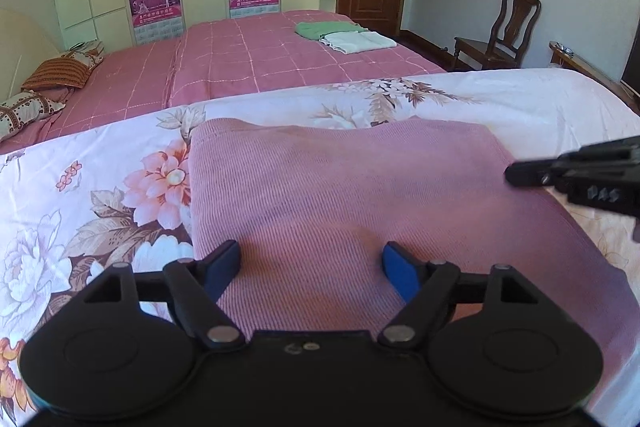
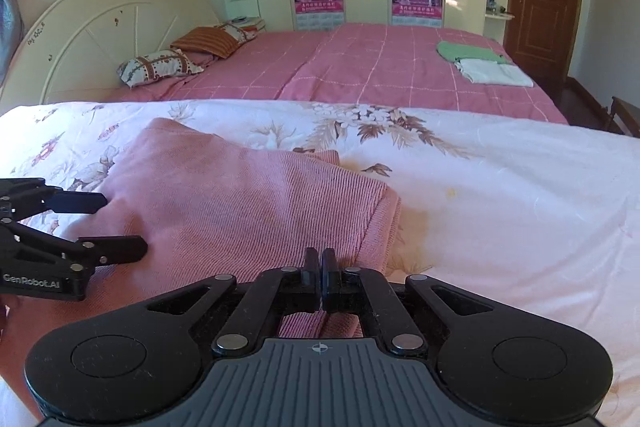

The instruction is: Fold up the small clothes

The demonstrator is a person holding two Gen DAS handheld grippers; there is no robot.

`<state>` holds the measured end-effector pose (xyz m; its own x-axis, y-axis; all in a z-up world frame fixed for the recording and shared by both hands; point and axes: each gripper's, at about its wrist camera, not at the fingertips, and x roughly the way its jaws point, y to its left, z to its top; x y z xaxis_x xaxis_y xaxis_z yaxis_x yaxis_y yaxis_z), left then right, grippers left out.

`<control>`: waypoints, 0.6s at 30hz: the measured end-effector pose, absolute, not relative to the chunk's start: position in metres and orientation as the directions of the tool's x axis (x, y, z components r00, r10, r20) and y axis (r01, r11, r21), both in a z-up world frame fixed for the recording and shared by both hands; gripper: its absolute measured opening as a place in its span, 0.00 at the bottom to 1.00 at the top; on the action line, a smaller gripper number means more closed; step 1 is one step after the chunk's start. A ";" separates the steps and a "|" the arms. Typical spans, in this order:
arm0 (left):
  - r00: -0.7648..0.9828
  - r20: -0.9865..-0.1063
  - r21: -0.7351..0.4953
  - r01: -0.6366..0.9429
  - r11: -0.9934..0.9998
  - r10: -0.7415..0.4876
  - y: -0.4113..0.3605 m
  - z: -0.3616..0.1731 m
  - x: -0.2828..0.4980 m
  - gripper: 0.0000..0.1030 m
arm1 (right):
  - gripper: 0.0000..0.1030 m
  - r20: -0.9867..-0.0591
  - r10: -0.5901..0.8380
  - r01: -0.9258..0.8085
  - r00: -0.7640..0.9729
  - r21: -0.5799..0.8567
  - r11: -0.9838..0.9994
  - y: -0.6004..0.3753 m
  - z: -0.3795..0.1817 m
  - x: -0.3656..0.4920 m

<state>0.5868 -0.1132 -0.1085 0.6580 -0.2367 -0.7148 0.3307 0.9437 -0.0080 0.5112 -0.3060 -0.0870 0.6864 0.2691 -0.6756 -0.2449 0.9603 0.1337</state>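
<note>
Right gripper pinches the pink garment — lying crosswise — left gripper spread wide.

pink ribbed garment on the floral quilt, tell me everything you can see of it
The pink ribbed garment looks like a soft knit, folded into a rough rectangle of several layers, lying flat on the floral quilt. Its far edge bulges slightly. The right gripper is shut on its near right edge; the left gripper is open over its near side.
</note>
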 end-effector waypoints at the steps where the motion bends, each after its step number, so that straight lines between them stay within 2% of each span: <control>1: 0.659 -0.715 -0.005 0.331 0.944 -0.235 -0.114 -0.109 0.587 0.76 | 0.00 -0.649 0.262 -0.239 0.714 0.126 0.963 -0.307 -0.082 0.506; 4: 0.665 -0.711 0.002 0.327 0.945 -0.229 -0.116 -0.110 0.586 0.76 | 0.00 -0.607 0.296 -0.264 0.738 0.144 0.954 -0.306 -0.072 0.495; 7: 0.671 -0.710 0.023 0.326 0.945 -0.214 -0.119 -0.111 0.584 0.77 | 0.00 -0.718 0.265 -0.304 0.644 0.078 0.950 -0.289 -0.097 0.500; 12: 0.675 -0.712 0.031 0.307 0.951 -0.194 -0.118 -0.096 0.576 0.75 | 0.00 -0.685 0.246 -0.292 0.686 0.050 0.955 -0.285 -0.096 0.493; 14: 0.701 -0.676 0.006 0.310 0.951 -0.224 -0.111 -0.082 0.555 0.81 | 0.00 -0.613 0.268 -0.291 0.743 0.065 0.955 -0.293 -0.081 0.479; 16: 0.704 -0.664 -0.038 0.304 0.952 -0.252 -0.101 -0.076 0.529 0.82 | 0.00 -0.585 0.299 -0.309 0.754 0.085 0.947 -0.299 -0.069 0.465; 18: 0.709 -0.657 -0.063 0.286 0.956 -0.255 -0.093 -0.079 0.504 0.76 | 0.00 -0.577 0.339 -0.340 0.743 0.111 0.934 -0.305 -0.064 0.450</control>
<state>0.5039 -0.0933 -0.0791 0.7089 -0.2554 -0.6575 0.2863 0.9561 -0.0627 0.4504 -0.3047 -0.0637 0.7428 0.3388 -0.5775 -0.3398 0.9339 0.1108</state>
